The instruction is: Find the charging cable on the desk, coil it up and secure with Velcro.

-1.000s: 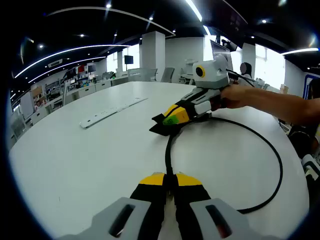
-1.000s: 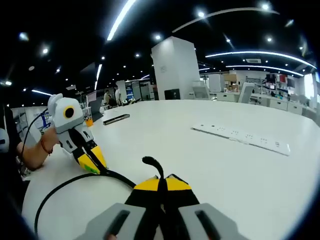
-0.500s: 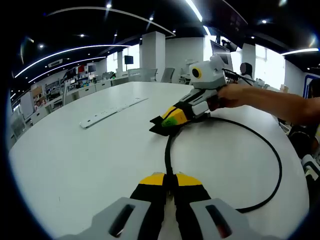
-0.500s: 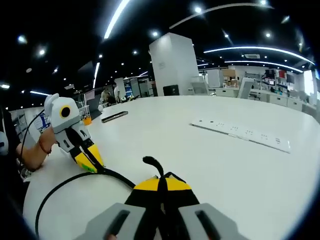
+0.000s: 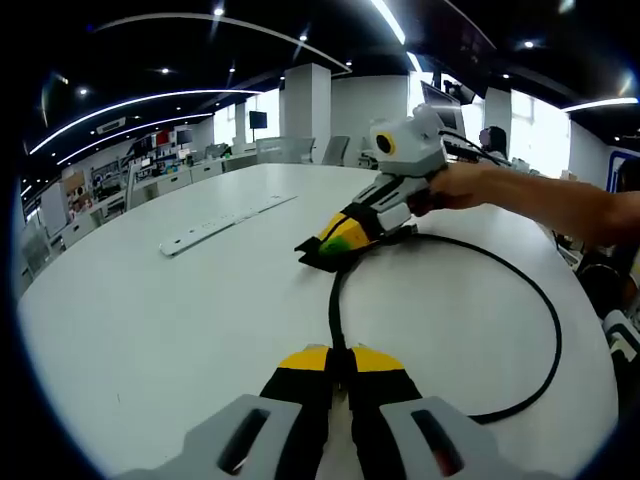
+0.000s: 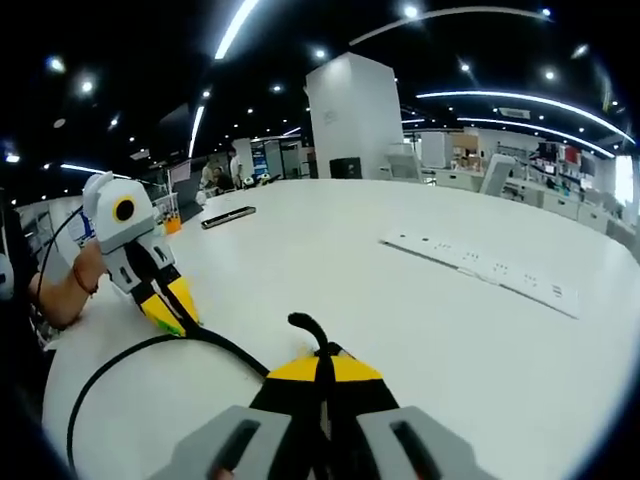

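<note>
cable [image 5: 545, 330] pinched by left gripper [image 5: 339, 358] — right gripper [image 6: 322, 368]

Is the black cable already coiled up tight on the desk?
No, the black cable lies in one wide open loop on the white desk.

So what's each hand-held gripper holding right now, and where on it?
Both are shut on the black charging cable: the left hand-held gripper along its length, the right hand-held gripper just short of its free end.
</note>
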Available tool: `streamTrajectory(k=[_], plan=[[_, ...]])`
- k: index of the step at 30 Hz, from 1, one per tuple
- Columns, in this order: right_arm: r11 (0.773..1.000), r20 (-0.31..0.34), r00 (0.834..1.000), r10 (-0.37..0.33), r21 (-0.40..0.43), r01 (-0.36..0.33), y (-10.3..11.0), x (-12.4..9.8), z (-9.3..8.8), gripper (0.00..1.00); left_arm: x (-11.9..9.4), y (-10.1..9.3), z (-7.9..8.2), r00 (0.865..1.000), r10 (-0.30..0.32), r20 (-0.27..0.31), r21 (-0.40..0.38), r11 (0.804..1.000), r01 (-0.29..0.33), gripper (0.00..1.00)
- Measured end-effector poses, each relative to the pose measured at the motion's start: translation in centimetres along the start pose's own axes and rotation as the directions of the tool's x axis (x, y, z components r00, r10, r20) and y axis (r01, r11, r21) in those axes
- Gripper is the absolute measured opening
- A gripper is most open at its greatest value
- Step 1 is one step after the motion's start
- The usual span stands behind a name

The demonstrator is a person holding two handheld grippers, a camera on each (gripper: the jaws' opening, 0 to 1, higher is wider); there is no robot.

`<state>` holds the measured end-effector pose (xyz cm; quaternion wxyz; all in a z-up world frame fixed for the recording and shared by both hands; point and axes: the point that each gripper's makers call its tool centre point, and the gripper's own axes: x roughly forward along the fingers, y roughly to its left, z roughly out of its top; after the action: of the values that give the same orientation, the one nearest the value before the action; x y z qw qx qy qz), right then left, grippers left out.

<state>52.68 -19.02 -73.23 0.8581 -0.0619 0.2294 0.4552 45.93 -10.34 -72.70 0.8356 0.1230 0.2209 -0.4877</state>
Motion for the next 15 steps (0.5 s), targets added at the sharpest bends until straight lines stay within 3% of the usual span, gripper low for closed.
streamTrajectory(k=[15], plan=[[1.0,-0.023,1.0,-0.01,-0.019,0.01,0.27,-0.08,-0.17,0.05,-0.09,-0.2,0.06,1.0,0.0,0.001,0.001,1.0,0.0,0.07]])
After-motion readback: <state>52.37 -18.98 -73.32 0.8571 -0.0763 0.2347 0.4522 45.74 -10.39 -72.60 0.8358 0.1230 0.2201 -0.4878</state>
